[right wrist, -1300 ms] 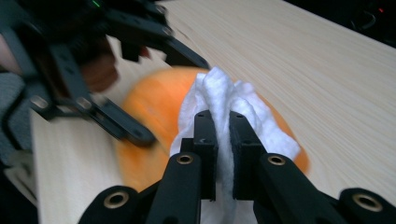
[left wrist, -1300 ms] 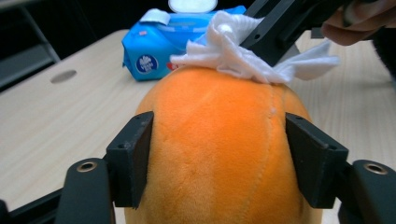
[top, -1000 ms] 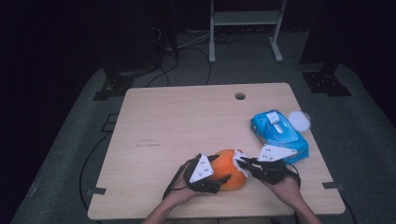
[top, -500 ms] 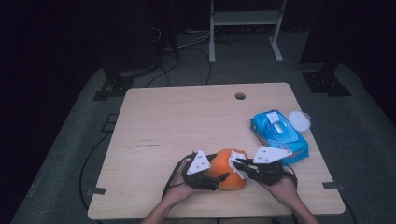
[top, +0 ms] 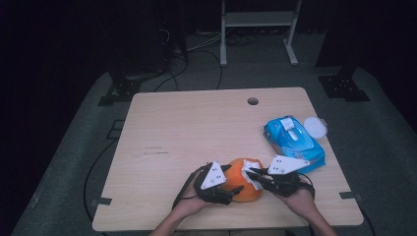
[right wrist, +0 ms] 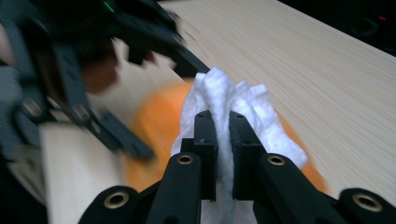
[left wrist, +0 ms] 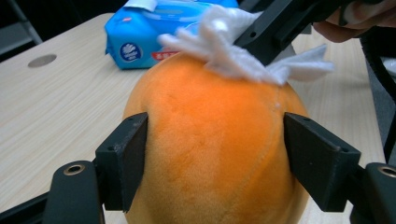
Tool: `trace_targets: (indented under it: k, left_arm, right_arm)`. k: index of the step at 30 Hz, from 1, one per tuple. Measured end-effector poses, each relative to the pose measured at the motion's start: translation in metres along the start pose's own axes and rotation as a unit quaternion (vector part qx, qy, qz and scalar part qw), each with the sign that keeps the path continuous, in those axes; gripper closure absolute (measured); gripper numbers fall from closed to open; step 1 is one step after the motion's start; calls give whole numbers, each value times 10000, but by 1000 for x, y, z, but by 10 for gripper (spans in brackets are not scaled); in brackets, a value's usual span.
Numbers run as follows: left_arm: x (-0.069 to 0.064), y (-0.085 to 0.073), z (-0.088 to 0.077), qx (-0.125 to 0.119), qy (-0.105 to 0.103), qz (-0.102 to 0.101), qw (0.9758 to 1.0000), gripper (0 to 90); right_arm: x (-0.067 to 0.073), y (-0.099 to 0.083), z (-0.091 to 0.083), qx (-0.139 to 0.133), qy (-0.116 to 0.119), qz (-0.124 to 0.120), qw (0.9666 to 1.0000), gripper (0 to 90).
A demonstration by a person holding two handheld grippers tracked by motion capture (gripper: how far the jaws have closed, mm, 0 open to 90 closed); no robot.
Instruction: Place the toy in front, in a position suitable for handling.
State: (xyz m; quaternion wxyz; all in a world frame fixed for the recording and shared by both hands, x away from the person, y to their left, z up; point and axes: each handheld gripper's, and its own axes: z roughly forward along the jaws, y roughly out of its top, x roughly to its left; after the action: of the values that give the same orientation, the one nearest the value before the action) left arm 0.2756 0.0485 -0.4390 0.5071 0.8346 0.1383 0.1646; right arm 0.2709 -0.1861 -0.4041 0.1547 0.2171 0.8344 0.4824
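Light wooden table (top: pixel 196 132); on it: orange plush ball (top: pixel 239 187), blue wipes pack (top: pixel 294 142), white lid (top: pixel 315 127).

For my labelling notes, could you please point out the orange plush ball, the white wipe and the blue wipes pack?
orange plush ball (left wrist: pixel 210 140): left gripper view, front face.
white wipe (right wrist: pixel 219 88): right gripper view, bunched top.
blue wipes pack (top: pixel 295 142): high view, top face.

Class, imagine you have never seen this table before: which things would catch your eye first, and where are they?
The eye goes first to the orange plush ball at the near edge of the table, clamped on both sides by the left gripper. Next, the white wipe pinched in the right gripper and pressed on the ball's top. Then the blue wipes pack at the table's right side, a round white lid beside it.
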Motion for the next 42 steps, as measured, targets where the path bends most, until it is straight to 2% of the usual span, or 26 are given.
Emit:
trace_targets:
  k: [1,3,6,7,9,10,12,14,15,18,20,22,24,26,28,32,34,36,37,39,42]
  left_arm:
    - [-2,0,-1,15,-12,65,10000,255]
    - [-1,0,-3,-5,-70,45,10000,255]
    - [1,-1,-5,-46,-201,62,9998,254]
    - [2,-1,-6,-36,-247,80,9997,250]
    - [5,-1,-7,-69,-330,11,9994,229]
    - [8,-1,-7,-72,-344,-49,9994,209]
    - [15,-1,-9,-94,-367,-329,9987,158]
    - [20,-2,-8,-58,-459,-599,9971,94]
    - [21,-3,-7,-18,-500,-666,9965,89]
    - [24,-7,-2,63,-611,-839,9946,95]
    - [24,-9,-1,1,-541,-907,9944,187]
    - [22,-8,-2,-76,-278,-791,9965,288]
    - [18,-3,-6,-181,39,-476,9987,352]
    - [14,1,-10,-323,367,-168,9987,371]
    - [10,3,-11,-283,544,187,9979,371]
    - [6,0,-7,-182,480,338,9981,344]
    - [2,1,-6,-166,455,487,9976,337]
    - [-3,2,-5,-107,431,693,9966,326]
    - [-6,2,-5,-72,416,767,9962,320]
    - [-7,2,-5,-100,335,751,9966,304]
    - [-3,1,-7,-230,117,517,9983,273]
  right_arm:
    - [4,3,2,-37,56,-78,9999,824]
    - [9,7,3,28,11,-262,9997,824]
    - [2,4,-1,66,-37,-170,9998,824]
    - [-1,2,-3,99,-125,-186,9997,824]
    - [-6,-4,-7,151,-104,-100,9998,824]
    - [-7,-6,-8,156,-104,-84,9998,824]
    - [-6,-9,-9,236,-191,-204,9993,825]
    - [-4,-11,-10,279,-271,-306,9988,825]
    - [-4,-12,-10,260,-235,-299,9989,825]
    - [-5,-13,-10,219,-172,-281,9992,825]
    - [-5,-12,-9,226,-220,-303,9990,824]
    - [-6,-11,-6,211,-331,-297,9988,824]
    - [-6,-9,-4,175,-480,-286,9983,824]
    - [-8,-5,-4,46,-543,-241,9982,824]
    - [-10,-3,-6,-46,-522,-181,9985,824]
    - [-12,-6,-5,-45,-396,-22,9992,824]
    - [-6,-3,-4,-118,-319,-70,9994,824]
    - [2,2,-2,-265,-44,-88,9996,824]
    - [6,4,-1,-255,4,-187,9995,823]
    - [10,8,0,-206,-36,-339,9992,824]
    - [1,6,-6,-139,-205,-281,9993,824]
